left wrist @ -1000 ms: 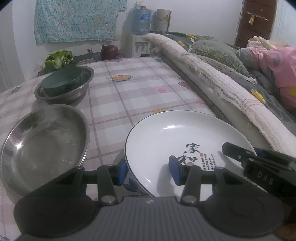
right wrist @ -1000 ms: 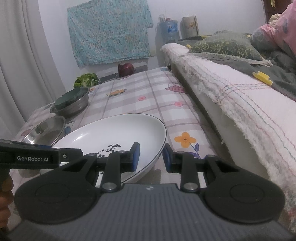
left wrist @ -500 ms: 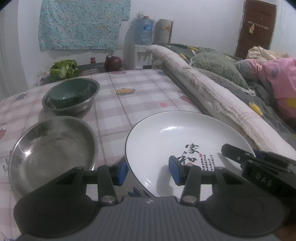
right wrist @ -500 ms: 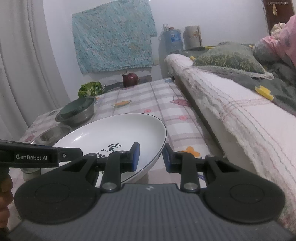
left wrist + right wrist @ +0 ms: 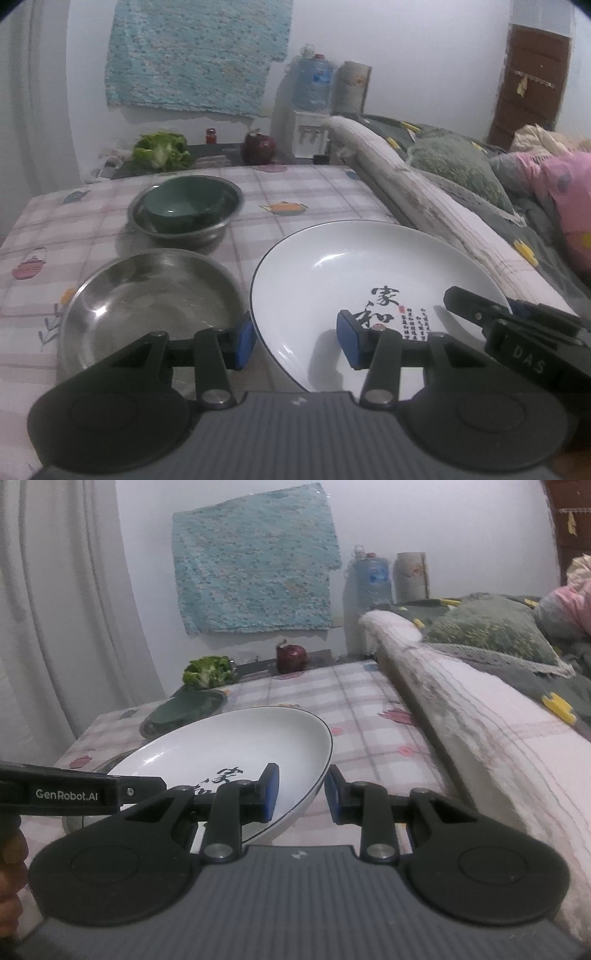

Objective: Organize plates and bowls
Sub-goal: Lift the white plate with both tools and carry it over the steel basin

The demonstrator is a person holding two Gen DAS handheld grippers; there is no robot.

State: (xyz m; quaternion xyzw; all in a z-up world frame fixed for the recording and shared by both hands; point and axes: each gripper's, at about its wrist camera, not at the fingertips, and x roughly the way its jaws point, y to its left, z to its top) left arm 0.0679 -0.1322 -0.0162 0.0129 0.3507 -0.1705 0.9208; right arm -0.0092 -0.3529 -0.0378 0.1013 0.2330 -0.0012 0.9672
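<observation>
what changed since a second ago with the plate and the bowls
Both grippers, left gripper and right gripper, have lifted the white plate up off the table. The grip is unchanged, each pinching its rim. The steel plate and the steel bowl holding the green bowl stayed put.

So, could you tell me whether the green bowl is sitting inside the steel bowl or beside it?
Inside: the green bowl sits within the rim of the far steel bowl, empty.
</observation>
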